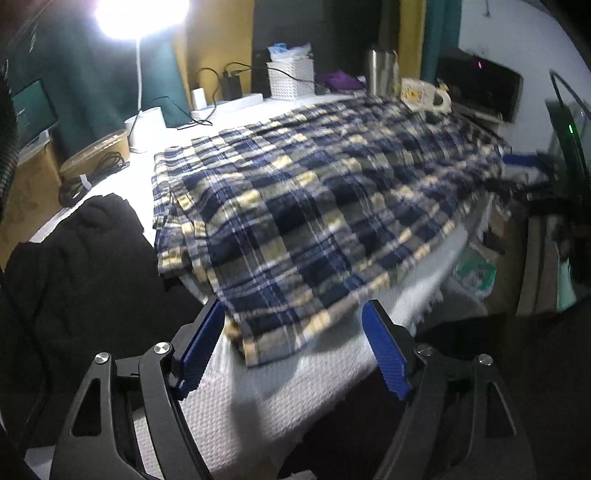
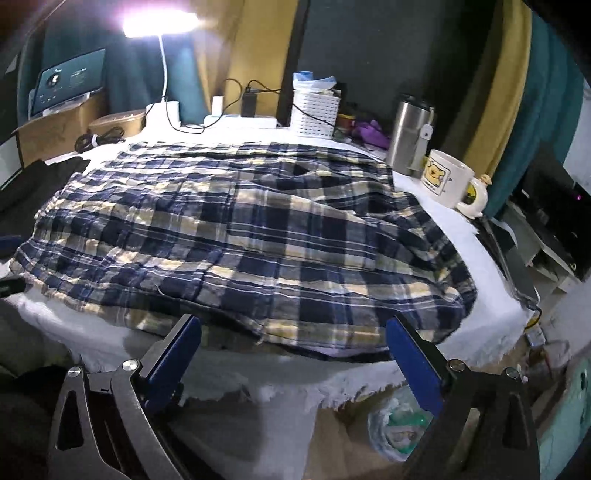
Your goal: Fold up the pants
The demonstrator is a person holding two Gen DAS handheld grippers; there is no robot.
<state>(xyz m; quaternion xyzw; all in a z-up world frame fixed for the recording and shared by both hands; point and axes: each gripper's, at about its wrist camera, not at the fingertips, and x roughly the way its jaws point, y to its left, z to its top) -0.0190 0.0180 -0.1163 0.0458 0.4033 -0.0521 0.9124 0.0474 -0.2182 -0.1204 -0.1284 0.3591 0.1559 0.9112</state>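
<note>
1. Holding both grippers over the near edge of the table, you have nothing in either one.
2. Left gripper (image 1: 293, 314): jaws stand wide apart, blue pads (image 1: 201, 350) bare. The near corner of the plaid pants (image 1: 295, 206) lies between and just beyond the tips, but the pads do not press on it.
3. Right gripper (image 2: 293, 328): jaws spread very wide, pads (image 2: 415, 363) clear of the cloth. The near hem of the pants sits just past the tips, not pinched.
4. The pants lie spread flat on the white towel (image 2: 240, 373) that covers the table, taking up most of its middle, from the near edge to close to the far clutter. Fabric is wrinkled; on the right in the right wrist view it bunches and folds over itself.
5. Dark garment (image 1: 85, 258) lies at the left, touching the left edge of the pants in the left wrist view.
6. White mug (image 2: 445, 179) with a cartoon print stands at the far right, just beside the pants. Steel tumbler (image 2: 408, 133) stands just behind it.
7. White basket (image 2: 314, 112) sits at the far middle, lamp (image 2: 159, 22) glares at the far left, and cables (image 2: 94, 140) lie coiled near it.
8. The left wrist view is motion-blurred on its right side, so details there are unclear.
</note>
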